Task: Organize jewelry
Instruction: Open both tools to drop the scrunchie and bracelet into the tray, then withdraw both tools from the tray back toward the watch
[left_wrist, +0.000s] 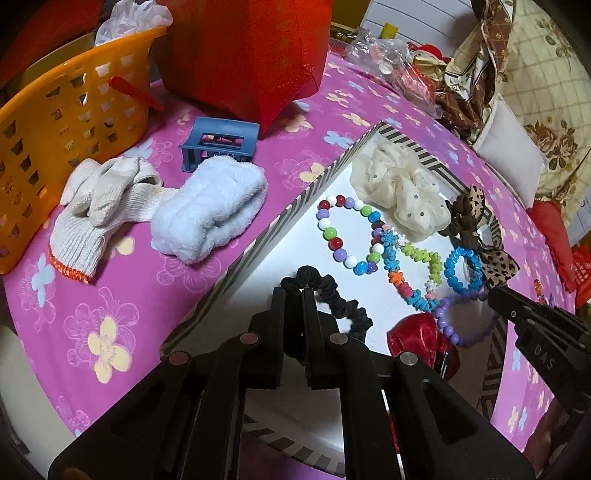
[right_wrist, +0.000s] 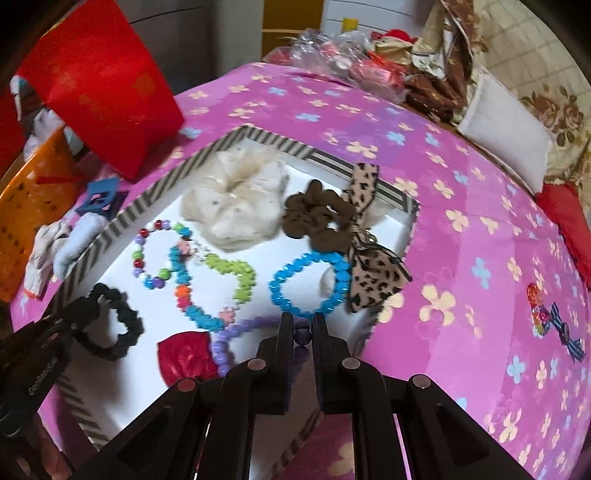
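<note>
A striped-rim white box (left_wrist: 295, 206) (right_wrist: 147, 199) holds jewelry: a multicolor bead bracelet (left_wrist: 332, 236) (right_wrist: 142, 254), a flower-bead bracelet (left_wrist: 410, 280) (right_wrist: 225, 273), a blue bracelet (left_wrist: 463, 271) (right_wrist: 310, 284), a cream scrunchie (left_wrist: 399, 188) (right_wrist: 232, 203), a brown leopard bow scrunchie (left_wrist: 476, 229) (right_wrist: 325, 214) and a red scrunchie (left_wrist: 413, 336) (right_wrist: 184, 356). My left gripper (left_wrist: 293, 295) (right_wrist: 83, 314) is shut on a black scrunchie (left_wrist: 340, 302) (right_wrist: 114, 325). My right gripper (right_wrist: 301, 323) (left_wrist: 495, 295) is shut on a purple bead bracelet (right_wrist: 221, 349) (left_wrist: 454, 325).
The pink flowered cloth (left_wrist: 92, 314) (right_wrist: 461, 184) bears a blue hair claw (left_wrist: 218, 142), white socks (left_wrist: 207, 210), a glove (left_wrist: 96, 214), an orange basket (left_wrist: 55, 122), a red bag (left_wrist: 243, 51) (right_wrist: 99, 92), and small hair clips (right_wrist: 554, 317) at the right.
</note>
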